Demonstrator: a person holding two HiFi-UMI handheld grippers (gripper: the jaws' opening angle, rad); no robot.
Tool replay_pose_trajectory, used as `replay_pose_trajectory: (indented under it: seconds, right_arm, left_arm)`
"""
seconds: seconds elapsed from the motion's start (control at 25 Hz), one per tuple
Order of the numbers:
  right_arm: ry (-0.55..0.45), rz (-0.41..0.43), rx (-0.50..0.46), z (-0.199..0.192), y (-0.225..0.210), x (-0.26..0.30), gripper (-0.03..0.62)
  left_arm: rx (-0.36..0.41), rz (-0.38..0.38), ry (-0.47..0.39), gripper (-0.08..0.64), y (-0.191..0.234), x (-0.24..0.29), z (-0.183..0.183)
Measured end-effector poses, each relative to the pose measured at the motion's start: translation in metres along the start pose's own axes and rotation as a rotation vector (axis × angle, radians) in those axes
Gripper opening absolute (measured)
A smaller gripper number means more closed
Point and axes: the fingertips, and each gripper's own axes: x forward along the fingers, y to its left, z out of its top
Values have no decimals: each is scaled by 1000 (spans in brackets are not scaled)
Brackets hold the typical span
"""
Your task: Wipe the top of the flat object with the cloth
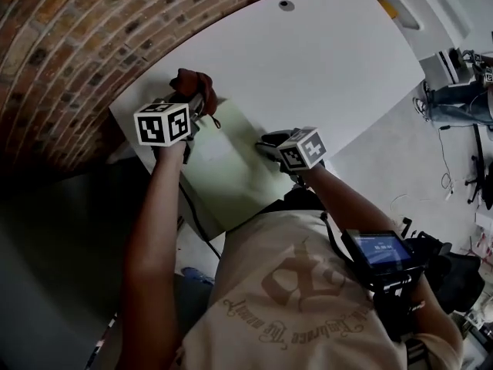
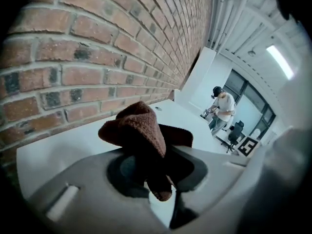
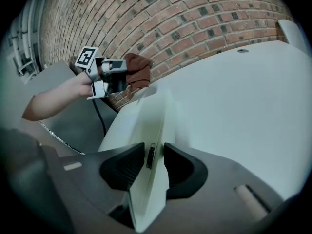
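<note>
A pale flat object (image 1: pixel 223 168) lies on the white table (image 1: pixel 331 60), reaching its near edge. My left gripper (image 1: pixel 202 105) is shut on a bunched brown cloth (image 1: pixel 192 82) at the object's far left corner. In the left gripper view the cloth (image 2: pixel 141 130) sticks up from between the jaws of the left gripper (image 2: pixel 151 172). My right gripper (image 1: pixel 266 143) clamps the object's right edge. In the right gripper view the thin edge of the flat object (image 3: pixel 146 126) stands between the pads of the right gripper (image 3: pixel 152 162). The left gripper (image 3: pixel 119 77) and cloth (image 3: pixel 139 69) show beyond.
A brick wall (image 1: pixel 69 60) runs along the table's far left side. A round grommet (image 1: pixel 286 5) sits in the table top. Cables and equipment (image 1: pixel 462 91) lie on the floor at right. A person (image 2: pixel 222 106) stands far off. A screen device (image 1: pixel 383 250) hangs at the wearer's chest.
</note>
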Motion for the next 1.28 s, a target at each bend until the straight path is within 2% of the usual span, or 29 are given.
replay_pose_trajectory:
  seconds: [0.28,0.52,1.08,1.28]
  right_arm:
    - [-4,13,12,-3,0,-8,137]
    - [5,15,10,-6,2,-7,137]
    - [8,2,6,-8,-1,-8,138]
    - [12,1,0,-7,-1,-8,138]
  left_arm:
    - [106,-46,132,81,-12,69,6]
    - [192,-82,379,81,-18,101,-42]
    - [135,7,548,81,37,39,-92]
    - [126,54,571,81,60,1,-109]
